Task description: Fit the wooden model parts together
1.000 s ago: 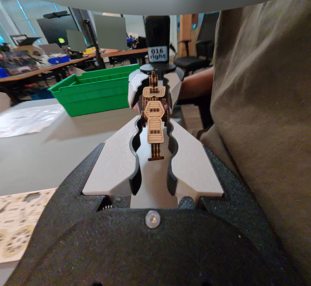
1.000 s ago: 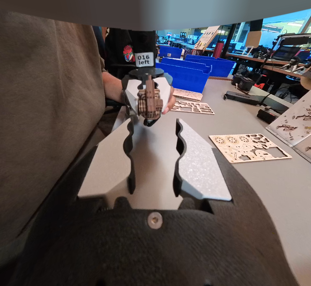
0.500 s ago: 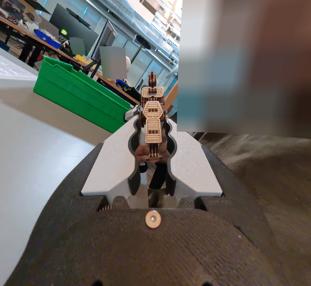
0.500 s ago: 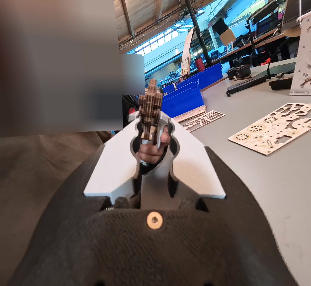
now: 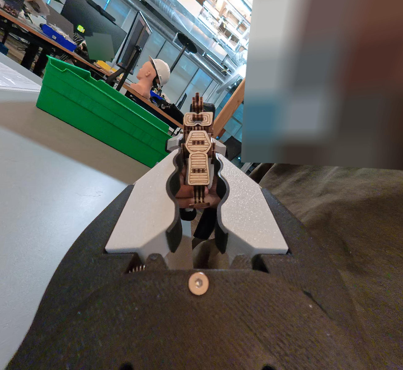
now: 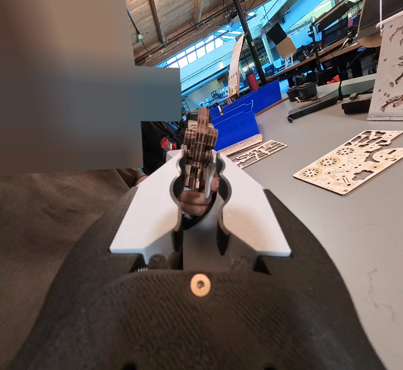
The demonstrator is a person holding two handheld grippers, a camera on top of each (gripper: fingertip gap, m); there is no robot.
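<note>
A small layered wooden model (image 5: 198, 159) with pale engraved plates on its front is held up in the air in front of a person's olive shirt. My left gripper (image 5: 197, 156) is shut on its sides. In the right wrist view the same model (image 6: 199, 152) shows its dark layered edges, and my right gripper (image 6: 197, 156) is shut on it from the opposite side. The two grippers face each other, both tilted upward. The right gripper's grey fingertips (image 5: 173, 143) show behind the model. A hand (image 6: 194, 202) shows between my right fingers.
A green bin (image 5: 98, 106) stands on the grey table (image 5: 54, 185) to the left. Blue bins (image 6: 235, 128) and flat wooden part sheets (image 6: 349, 163) (image 6: 259, 152) lie on the table to the right. The person's shirt (image 5: 327, 239) is close by. My two grippers' fingertips are within a few centimetres of each other.
My right gripper was open in front of the model and has closed on it. Both grippers have tilted upward with the model. Little has moved in the last half second.
</note>
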